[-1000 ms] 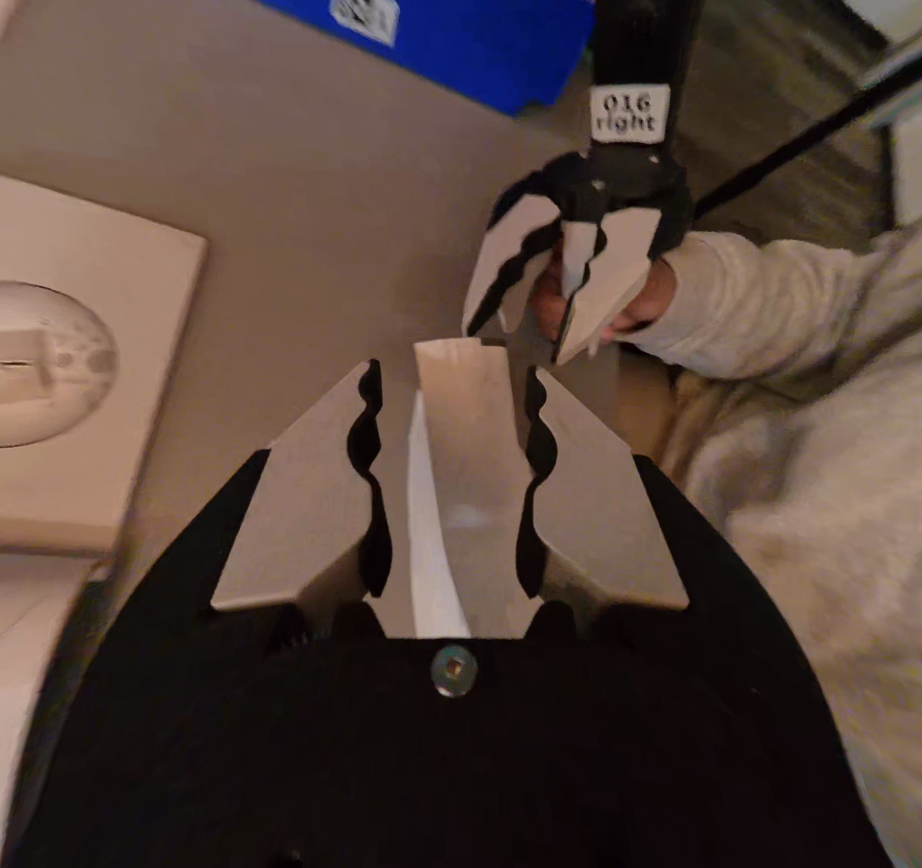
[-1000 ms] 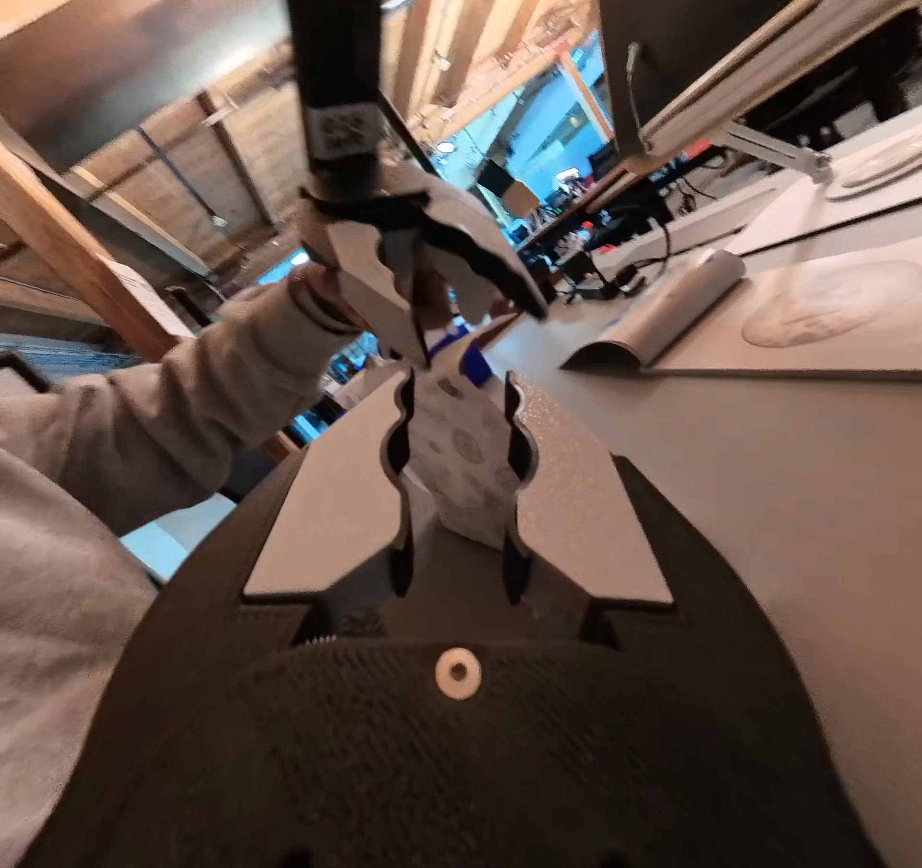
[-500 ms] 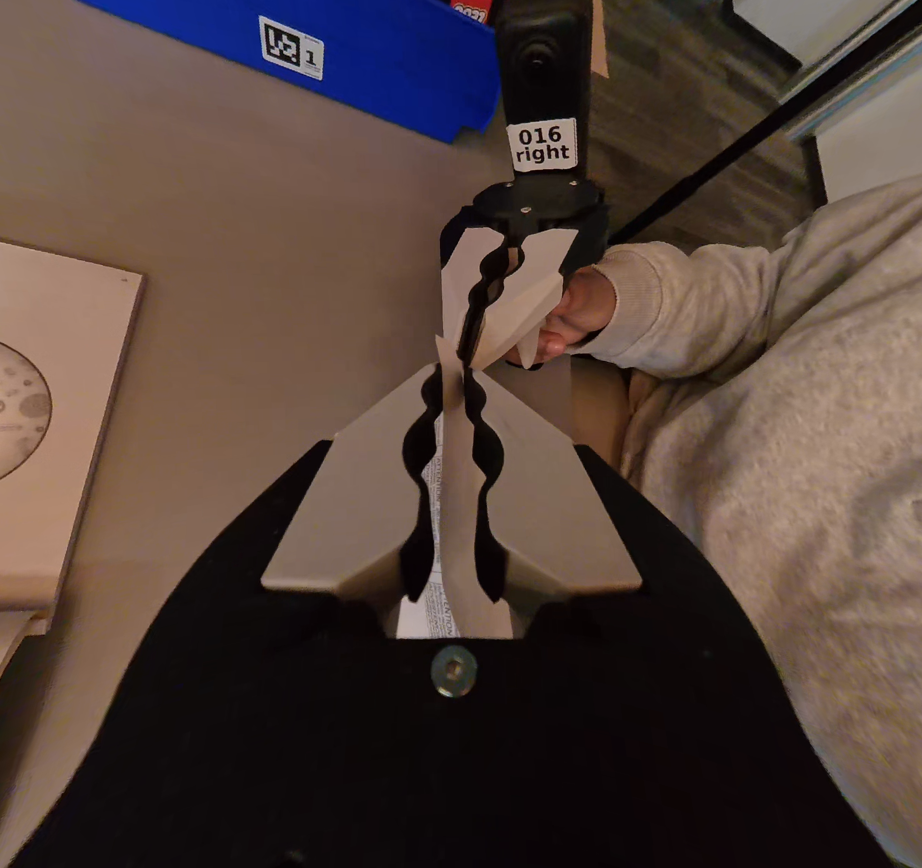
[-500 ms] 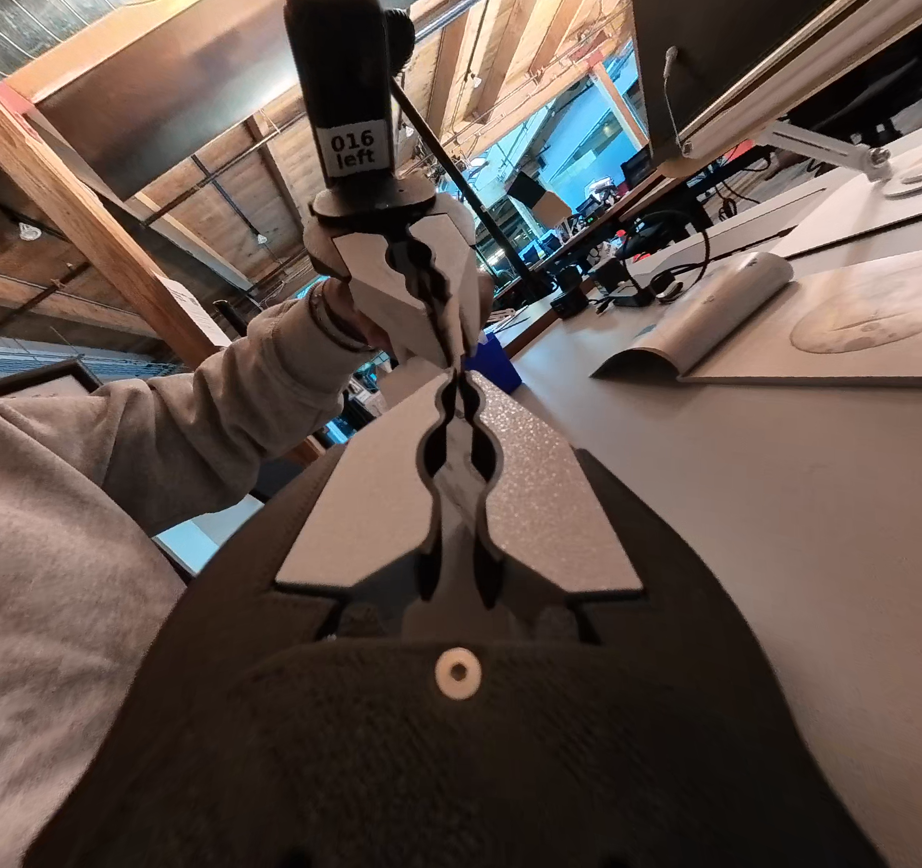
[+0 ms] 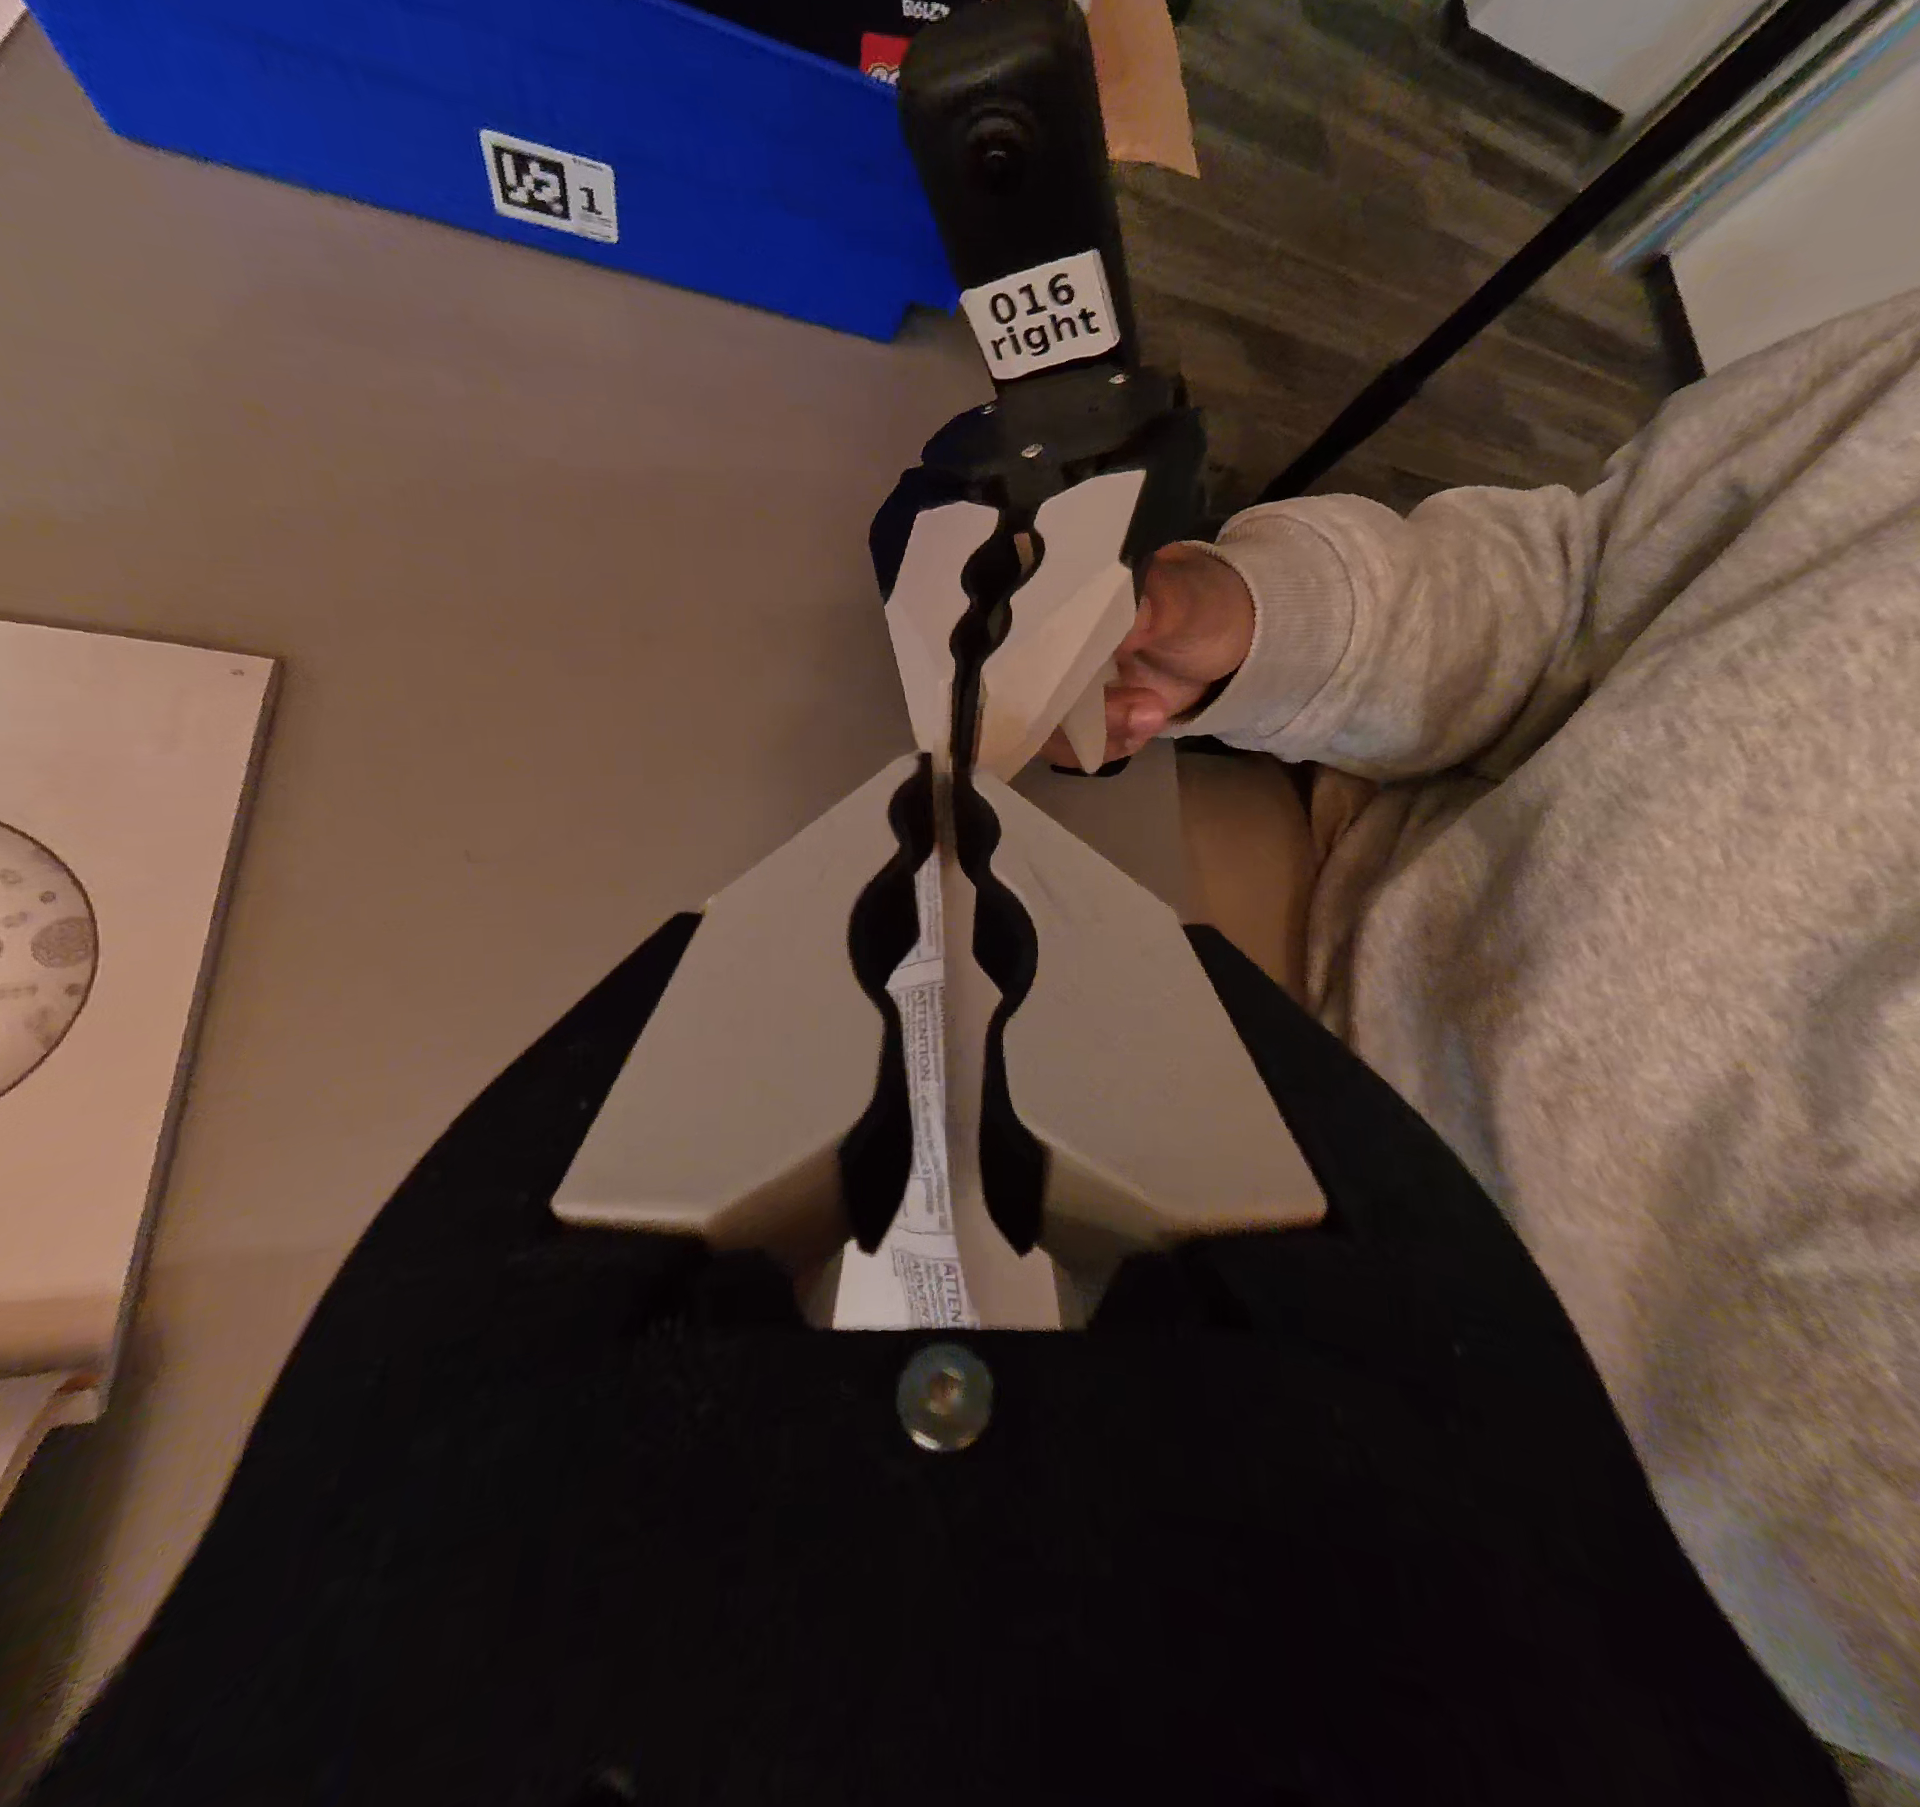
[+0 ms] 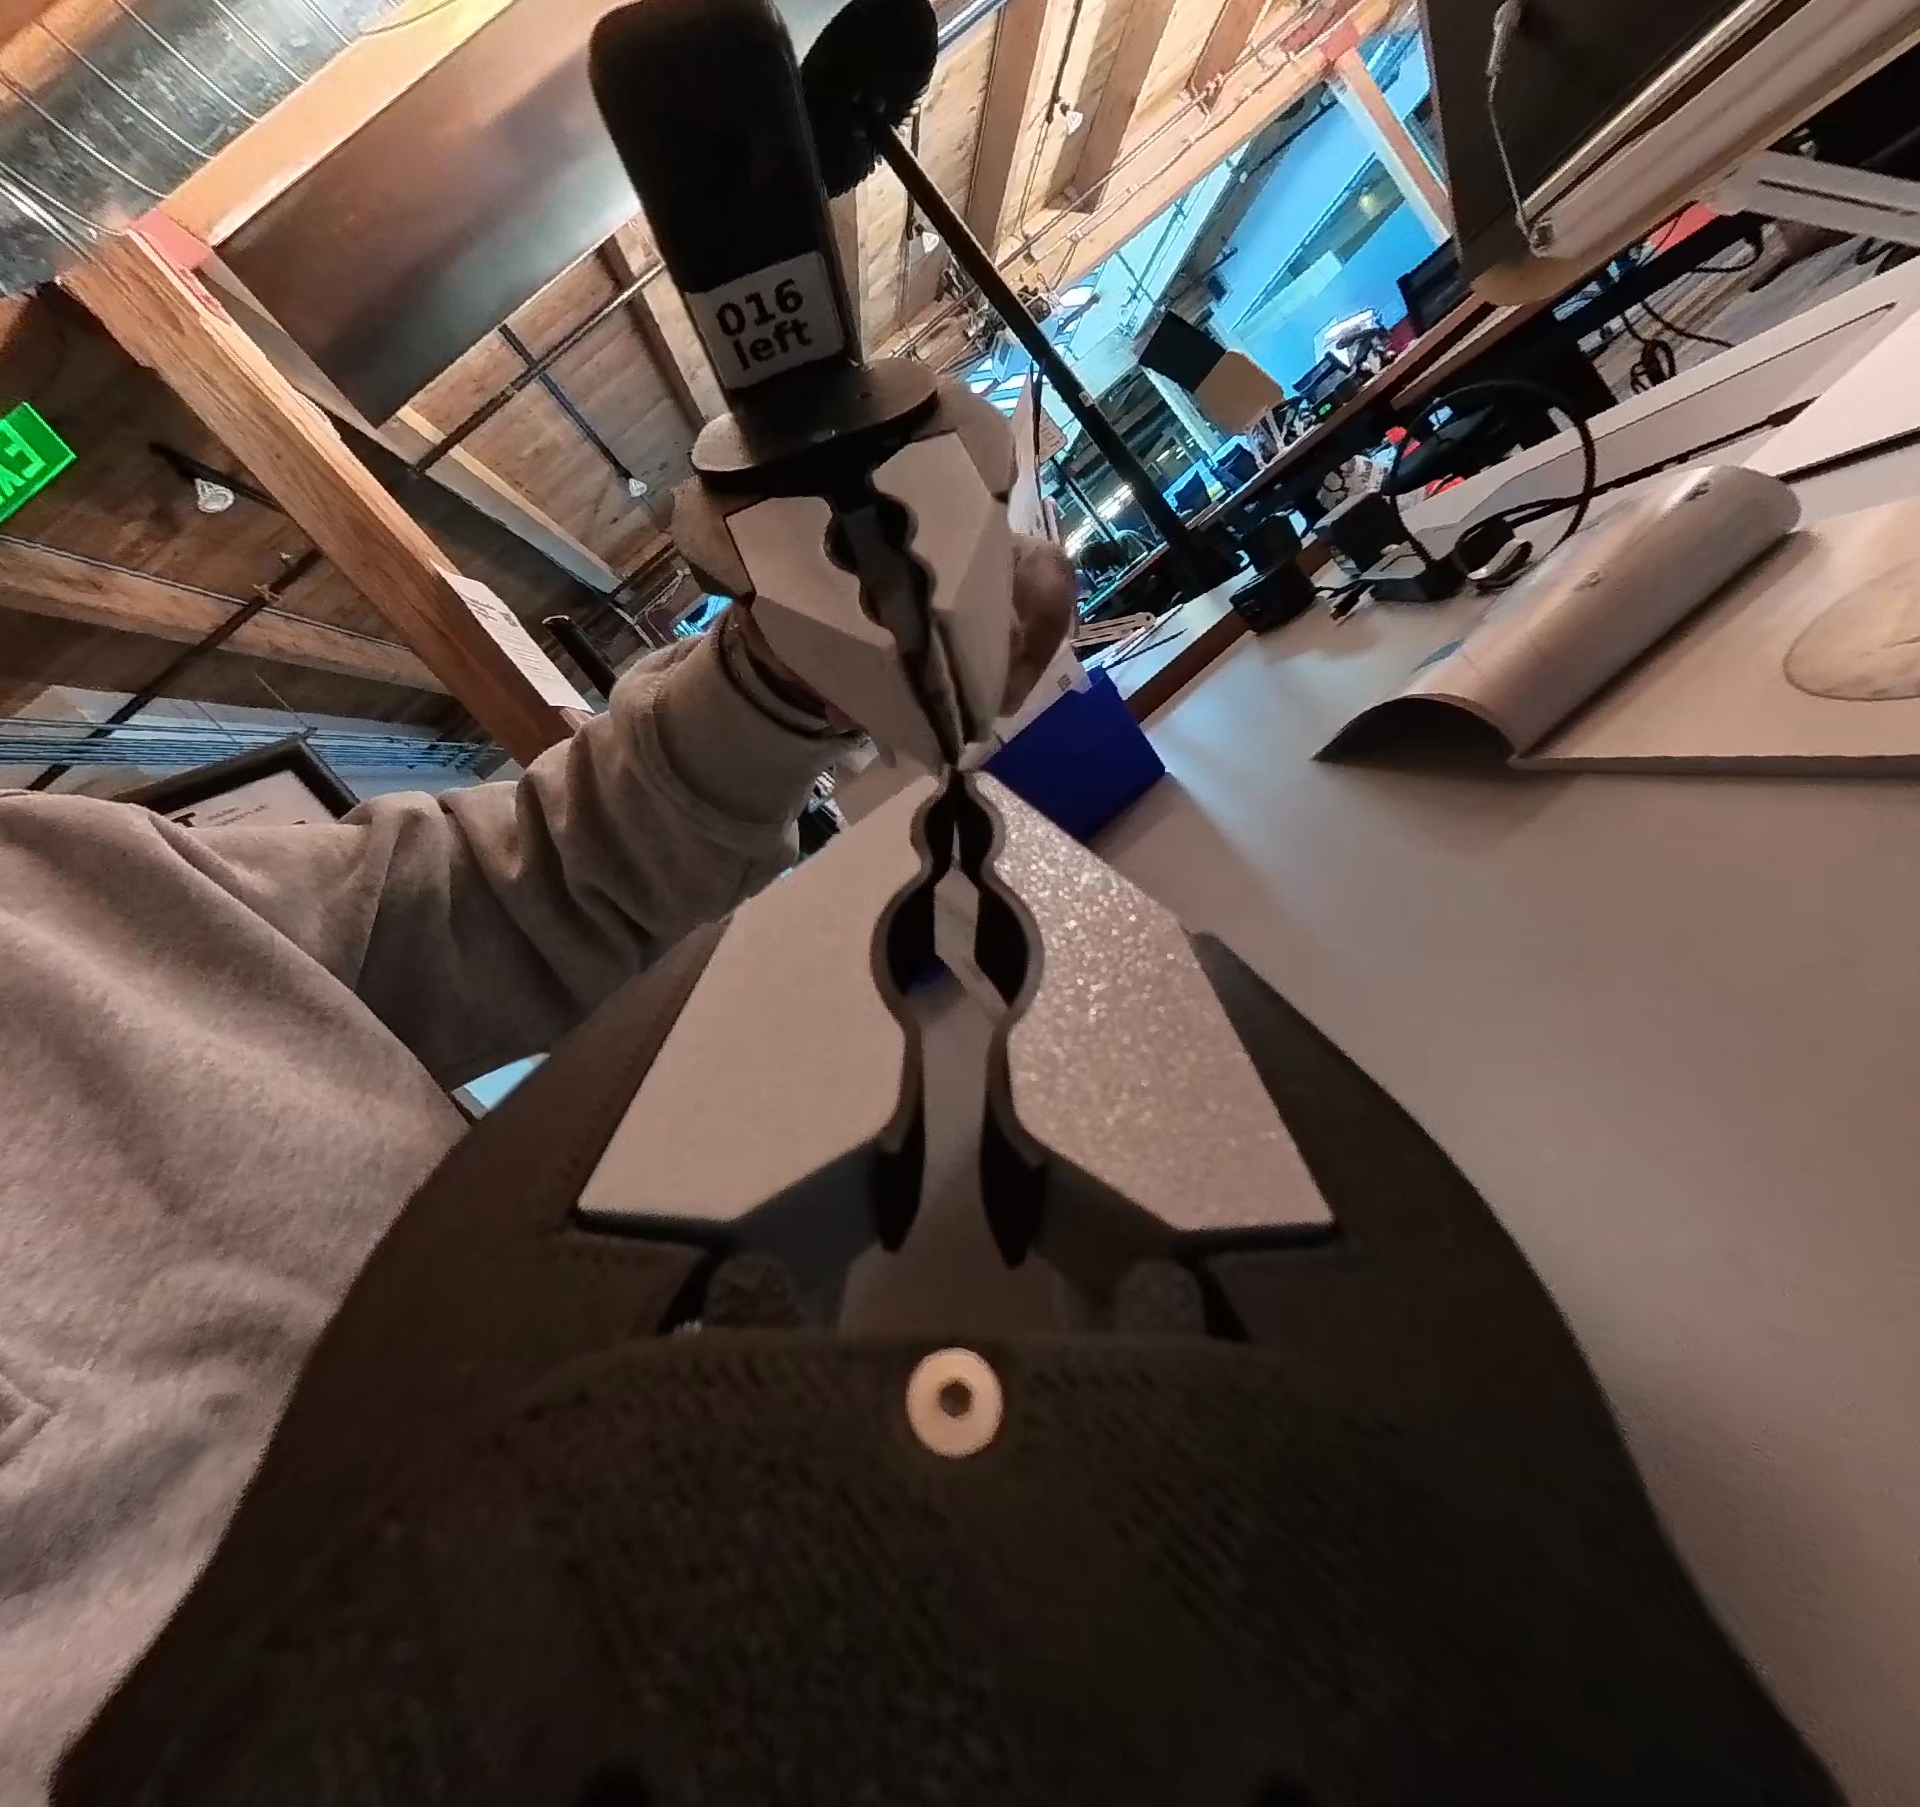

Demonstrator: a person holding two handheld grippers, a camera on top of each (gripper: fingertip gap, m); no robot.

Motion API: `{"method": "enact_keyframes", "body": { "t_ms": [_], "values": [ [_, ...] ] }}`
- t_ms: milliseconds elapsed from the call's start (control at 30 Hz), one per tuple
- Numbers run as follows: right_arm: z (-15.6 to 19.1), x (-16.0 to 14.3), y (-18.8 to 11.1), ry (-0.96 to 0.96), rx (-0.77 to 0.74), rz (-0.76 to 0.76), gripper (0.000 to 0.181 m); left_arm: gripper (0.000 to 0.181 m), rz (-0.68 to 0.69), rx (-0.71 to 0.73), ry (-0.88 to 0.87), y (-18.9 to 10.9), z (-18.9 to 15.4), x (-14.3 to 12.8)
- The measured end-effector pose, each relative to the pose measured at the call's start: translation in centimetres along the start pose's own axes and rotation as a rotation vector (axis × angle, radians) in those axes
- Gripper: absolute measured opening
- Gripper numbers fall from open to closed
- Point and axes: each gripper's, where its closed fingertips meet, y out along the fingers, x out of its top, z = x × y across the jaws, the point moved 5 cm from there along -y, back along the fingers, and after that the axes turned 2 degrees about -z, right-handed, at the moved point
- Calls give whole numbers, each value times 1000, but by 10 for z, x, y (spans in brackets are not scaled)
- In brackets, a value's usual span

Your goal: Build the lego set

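Both grippers, left gripper (image 5: 943,801) and right gripper (image 6: 961,801), pinch one paper bag (image 5: 935,1082)

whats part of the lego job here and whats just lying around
In use:
- paper parts bag, pinched edge-on between both claws
- left claw, shut on it
- right claw, shut on it
- blue bin holding the set's box

Lying about:
- open booklet on the table
- moon-print board
- cables on the far desk
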Motion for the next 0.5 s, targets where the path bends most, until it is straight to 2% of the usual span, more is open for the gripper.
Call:
{"method": "enact_keyframes", "body": {
  "t_ms": [133,500],
  "values": [
    [-1,0,-2,42,13,17,0,0,-16,-13,24,2,-2,-1],
    [-8,-4,-3,324,53,-43,0,0,-75,-44,74,4,-1,-7]
  ]
}}
